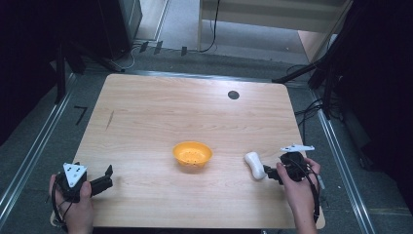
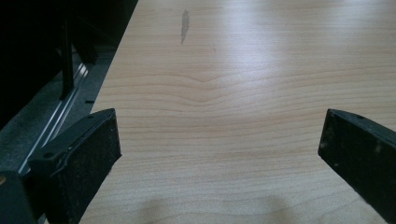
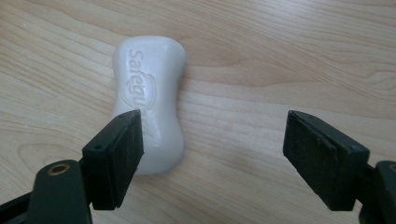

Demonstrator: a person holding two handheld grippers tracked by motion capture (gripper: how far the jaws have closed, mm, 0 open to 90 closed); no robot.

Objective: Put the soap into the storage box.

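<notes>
A white bar of soap (image 1: 254,165) lies flat on the wooden table (image 1: 195,122), right of a small orange bowl (image 1: 193,154) with holes in its bottom. My right gripper (image 1: 271,174) hovers just right of the soap with its jaws wide apart. Seen through the right gripper view, the soap (image 3: 148,107) with raised lettering lies behind the left finger (image 3: 116,154), not between the jaws of the right gripper (image 3: 219,158). Near the table's front left corner my left gripper (image 1: 106,179) is open. Bare wood lies between the jaws of the left gripper (image 2: 219,158).
A dark round cable hole (image 1: 233,95) sits at the table's back right. A dark streak (image 2: 184,24) marks the wood at the left. Metal rails (image 1: 29,156) run along both sides on the floor; dark stands (image 1: 321,68) flank the table.
</notes>
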